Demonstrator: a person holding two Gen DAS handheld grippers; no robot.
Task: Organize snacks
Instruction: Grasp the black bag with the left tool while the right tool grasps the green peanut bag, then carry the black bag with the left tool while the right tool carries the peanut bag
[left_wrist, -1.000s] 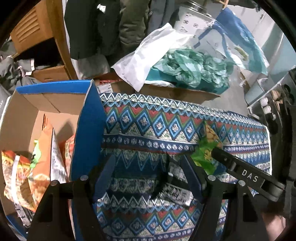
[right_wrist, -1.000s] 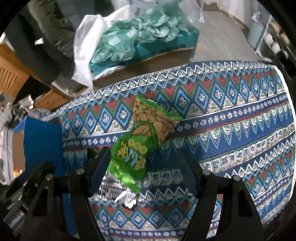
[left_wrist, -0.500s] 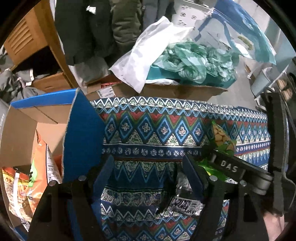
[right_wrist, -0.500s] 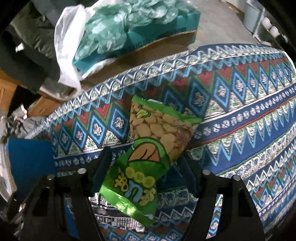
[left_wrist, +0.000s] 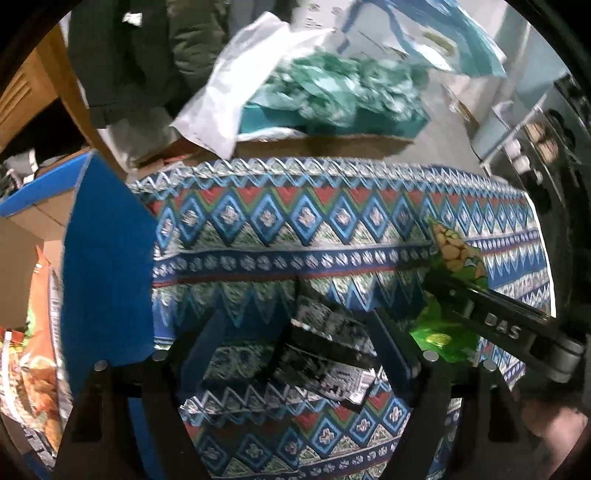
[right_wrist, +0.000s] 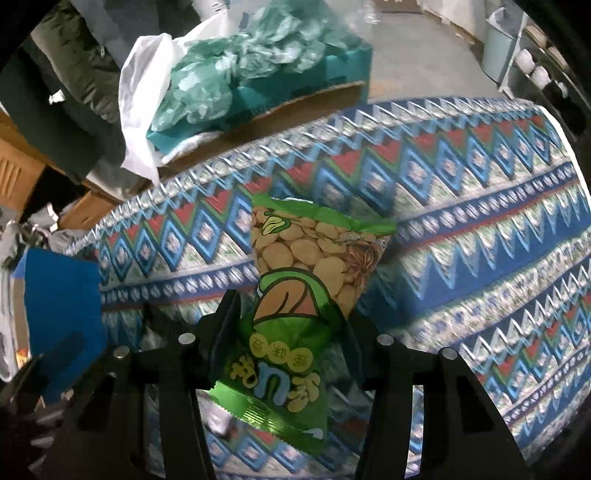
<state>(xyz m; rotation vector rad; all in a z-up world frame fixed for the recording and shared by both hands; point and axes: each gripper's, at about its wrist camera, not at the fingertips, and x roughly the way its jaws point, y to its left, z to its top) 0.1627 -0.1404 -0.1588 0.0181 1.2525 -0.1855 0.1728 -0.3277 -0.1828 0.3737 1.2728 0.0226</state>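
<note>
A: Change noted? 
B: Right hand-held gripper has closed on the green snack bag, raised off the table. Left hand-held gripper wide, straddling a silver packet. 
A: Meaning? 
B: Ready for the box.

A patterned cloth of blue, red and green diamonds and zigzags covers the table. Beyond its far edge stands a teal box heaped with crumpled green-and-white plastic bags, and a white plastic bag hangs over the box's near side. Dark jackets hang behind, next to a wooden slatted panel. A pale bin stands on the grey floor at the far right.
</note>
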